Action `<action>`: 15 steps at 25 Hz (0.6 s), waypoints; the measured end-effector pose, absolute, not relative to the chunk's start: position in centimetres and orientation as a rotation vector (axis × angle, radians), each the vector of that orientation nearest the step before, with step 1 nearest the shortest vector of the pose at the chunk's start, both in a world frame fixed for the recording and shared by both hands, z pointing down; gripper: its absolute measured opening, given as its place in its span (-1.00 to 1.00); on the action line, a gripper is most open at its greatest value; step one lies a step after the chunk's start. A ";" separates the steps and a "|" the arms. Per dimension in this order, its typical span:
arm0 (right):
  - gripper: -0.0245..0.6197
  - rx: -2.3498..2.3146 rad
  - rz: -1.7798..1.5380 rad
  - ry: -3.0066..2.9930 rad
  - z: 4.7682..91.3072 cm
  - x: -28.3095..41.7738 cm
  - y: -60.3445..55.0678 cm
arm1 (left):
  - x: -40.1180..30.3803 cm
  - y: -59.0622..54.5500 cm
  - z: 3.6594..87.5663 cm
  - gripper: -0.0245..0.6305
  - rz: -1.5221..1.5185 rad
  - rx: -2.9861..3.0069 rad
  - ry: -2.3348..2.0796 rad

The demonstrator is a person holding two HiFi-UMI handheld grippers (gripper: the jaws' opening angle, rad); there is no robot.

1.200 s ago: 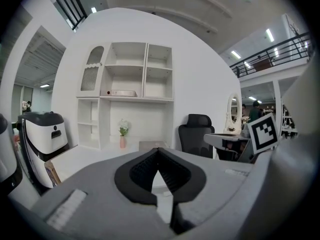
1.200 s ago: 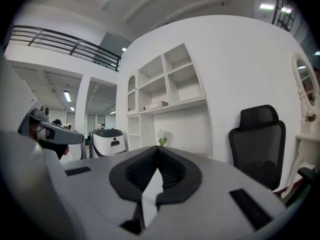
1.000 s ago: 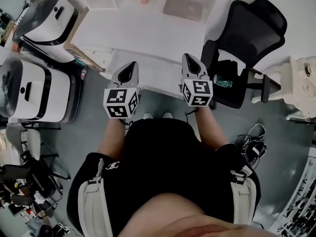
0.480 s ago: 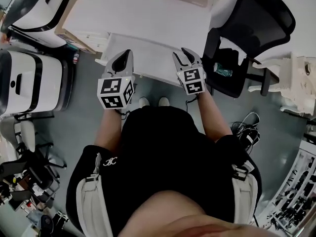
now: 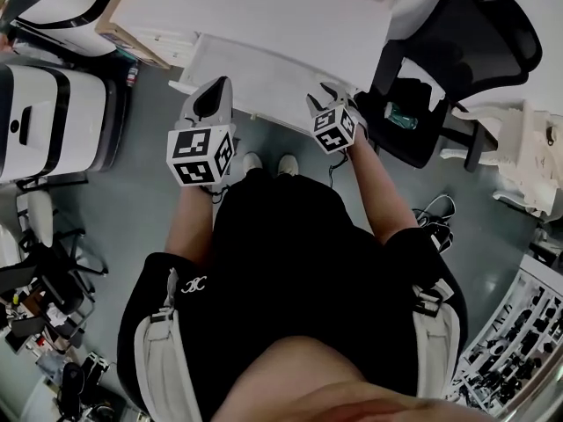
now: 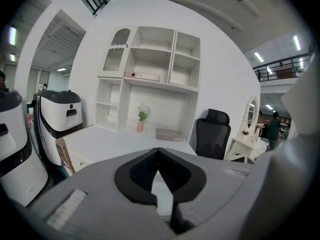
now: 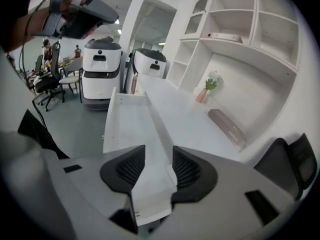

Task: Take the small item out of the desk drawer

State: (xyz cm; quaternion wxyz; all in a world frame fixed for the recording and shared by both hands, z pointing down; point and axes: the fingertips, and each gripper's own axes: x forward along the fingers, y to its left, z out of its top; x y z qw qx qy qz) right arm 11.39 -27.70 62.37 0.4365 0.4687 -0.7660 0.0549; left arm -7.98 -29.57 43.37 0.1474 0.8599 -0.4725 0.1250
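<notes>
White bench (image 5: 264, 16) fills the top of the head view, with its drawer (image 5: 255, 77) pulled out toward you. Black chair (image 5: 457, 42) on the right, white machines (image 5: 35, 121) on the left.

Your left claw (image 5: 220, 84) sits over the drawer's left front corner. In the left gripper view the left claw (image 6: 159, 151) has its jaws together, tips meeting, nothing between them. Shelf unit (image 6: 155, 69) is on the wall behind.

Your right claw (image 5: 324, 97) is at the drawer's right front. In the right gripper view the right claw (image 7: 159, 156) has jaws apart and opening, clamped on nothing. Only the drawer (image 7: 130, 129) floor and a side wall show past the gap. Vase (image 7: 202, 95) and a flat brown case (image 7: 227, 129) sit on the bench top further back.

Small item: can't make it out in any view, so I can't tell where in the drawer it lies.

Versus a second ago:
- right claw was closed, now wide
- both claws have gone forward, from short of the drawer front to over its edge
- left claw unchanged, still closed
- drawer was already out and stays out
- bench and drawer have slid up the head view, and the vase is now out of frame there
</notes>
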 end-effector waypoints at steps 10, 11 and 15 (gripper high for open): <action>-0.44 1.011 0.045 -1.689 70.0 14.0 -29.0 | -11.3 -28.4 45.4 -0.88 0.391 2.347 -1.474; -0.44 1.008 0.027 -1.671 70.7 14.3 -29.2 | -11.6 -28.2 45.7 -0.88 0.395 2.332 -1.485; -0.44 1.018 0.013 -1.644 73.1 14.9 -29.9 | -12.4 -27.3 46.9 -0.89 0.419 2.275 -1.521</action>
